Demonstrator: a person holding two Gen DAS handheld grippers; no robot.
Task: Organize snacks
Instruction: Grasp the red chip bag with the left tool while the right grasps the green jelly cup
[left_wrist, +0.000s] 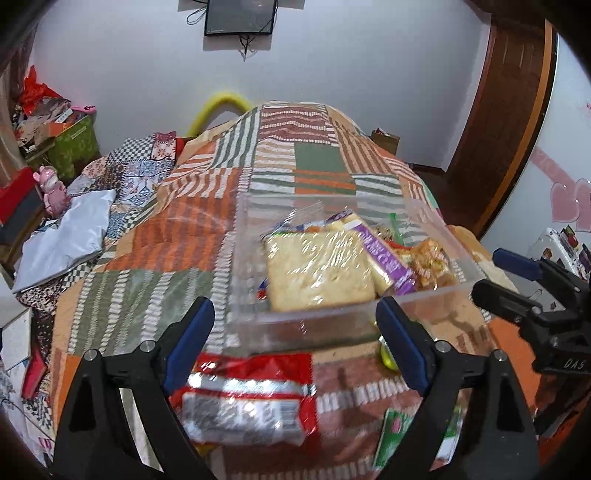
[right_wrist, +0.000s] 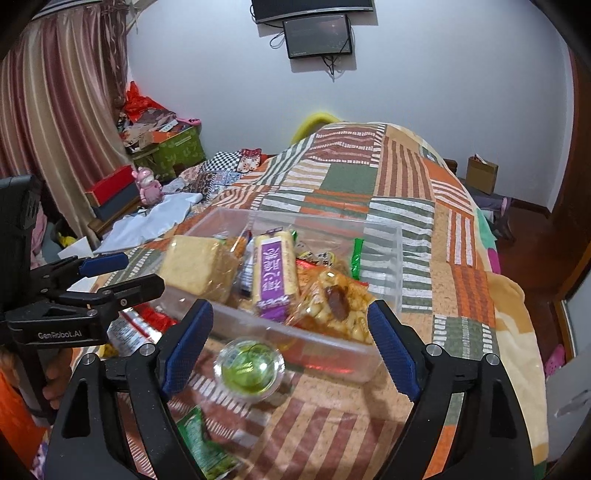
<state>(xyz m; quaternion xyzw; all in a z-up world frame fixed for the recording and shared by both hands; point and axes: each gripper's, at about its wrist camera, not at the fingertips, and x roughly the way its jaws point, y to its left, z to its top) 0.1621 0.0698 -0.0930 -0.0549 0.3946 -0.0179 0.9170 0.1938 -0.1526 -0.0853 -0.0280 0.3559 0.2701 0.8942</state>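
A clear plastic box (left_wrist: 303, 326) stands on the patchwork quilt (left_wrist: 155, 236) and holds wrapped snacks: a pale sponge cake (left_wrist: 317, 273), a purple-labelled bar (left_wrist: 384, 258) and an orange packet (left_wrist: 432, 266). My left gripper (left_wrist: 295, 343) is open just in front of the box, above a red-and-silver packet (left_wrist: 247, 402) that lies on the quilt. My right gripper (right_wrist: 290, 334) is also open, over a green jelly cup (right_wrist: 251, 369) beside the box (right_wrist: 384, 240). Neither pair of pads presses on anything. Each gripper shows in the other's view: the right (left_wrist: 487, 271), the left (right_wrist: 142, 273).
A green snack packet (right_wrist: 203, 443) lies loose on the quilt near me. Left of the bed are folded cloth (left_wrist: 62, 240), a pink figurine (left_wrist: 55, 192) and stacked boxes (left_wrist: 70, 144). A screen (right_wrist: 317, 35) hangs on the far wall. A wooden door frame (left_wrist: 517, 110) is at right.
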